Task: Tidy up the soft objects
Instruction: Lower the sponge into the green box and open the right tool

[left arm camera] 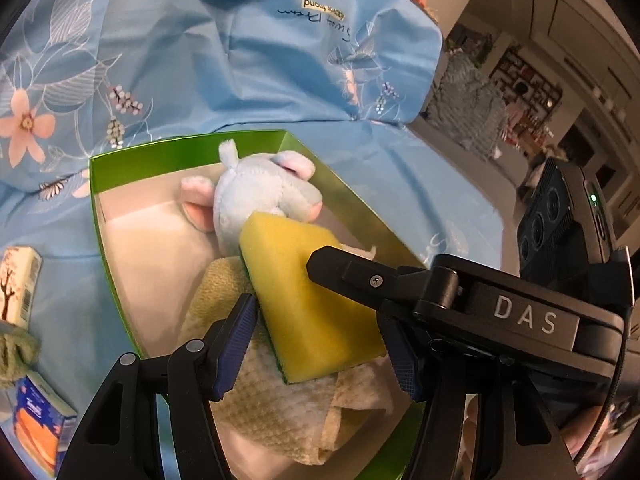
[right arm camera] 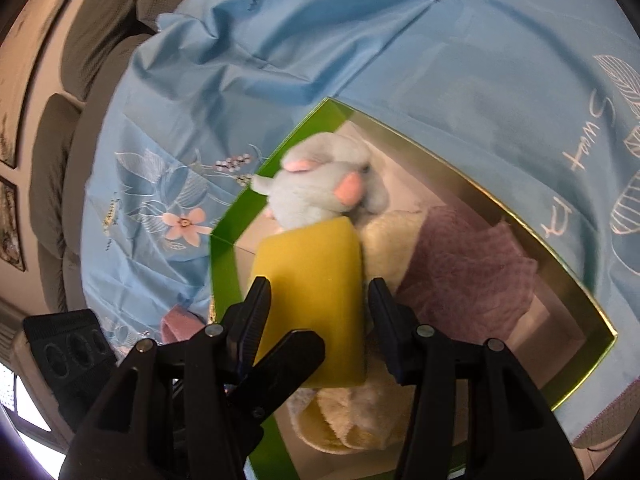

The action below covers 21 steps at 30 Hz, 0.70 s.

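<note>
- The left gripper [left arm camera: 320, 344] has its jaws closed on the yellow sponge [left arm camera: 316, 296], blue pads pressed against its two long sides; the sponge's long axis runs straight out along the jaws, away from the hand.
- The right gripper [right arm camera: 320, 332] brackets the same sponge from the other side. Its jaws stand at a middling width, and the wrist view does not settle whether the pads press or merely flank it.
- One of the right gripper's fingers reaches across the sponge top in the left view, so both hands are equally near.
- The sponge hangs tilted, its far end low over the green box [left arm camera: 132, 160], touching the blue plush toy [left arm camera: 264, 188].
- Under it lie a cream waffle cloth [left arm camera: 280, 408] and, further right, a mauve cloth [right arm camera: 464, 264].
- My judgement: the sponge only needs lowering straight down beside the toy.
- The box sits on a blue floral sheet [left arm camera: 160, 60]; small packets [left arm camera: 20, 288] lie outside it.
</note>
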Motion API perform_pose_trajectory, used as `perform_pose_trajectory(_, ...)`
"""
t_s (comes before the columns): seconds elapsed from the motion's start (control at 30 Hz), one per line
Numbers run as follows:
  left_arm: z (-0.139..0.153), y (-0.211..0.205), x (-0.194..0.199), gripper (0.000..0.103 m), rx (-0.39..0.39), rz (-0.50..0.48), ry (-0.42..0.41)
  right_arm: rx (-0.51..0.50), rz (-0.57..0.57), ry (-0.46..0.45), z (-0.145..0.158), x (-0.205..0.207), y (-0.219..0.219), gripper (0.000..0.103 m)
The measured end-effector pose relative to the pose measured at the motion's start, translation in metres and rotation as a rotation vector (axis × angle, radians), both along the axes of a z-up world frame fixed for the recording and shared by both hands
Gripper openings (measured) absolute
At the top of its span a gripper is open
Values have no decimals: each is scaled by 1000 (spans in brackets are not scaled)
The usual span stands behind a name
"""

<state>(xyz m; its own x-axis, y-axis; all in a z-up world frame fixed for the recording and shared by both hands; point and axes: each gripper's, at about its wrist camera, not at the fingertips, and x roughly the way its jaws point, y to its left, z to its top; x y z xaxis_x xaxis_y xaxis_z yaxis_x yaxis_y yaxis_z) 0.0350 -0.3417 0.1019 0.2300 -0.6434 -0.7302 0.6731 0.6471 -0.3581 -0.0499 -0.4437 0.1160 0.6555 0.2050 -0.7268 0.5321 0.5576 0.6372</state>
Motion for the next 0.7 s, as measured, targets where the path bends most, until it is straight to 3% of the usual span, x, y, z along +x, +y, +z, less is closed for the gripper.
perform_pose_trajectory(0.47,-3,-2,-1,63,60,2,-1,-9,-16,53,-7,0,-2,49)
perform_pose_trajectory(0.7,-8,-14,-11,65,152,17,-77,-55,-11,91,-7,1,-2,50)
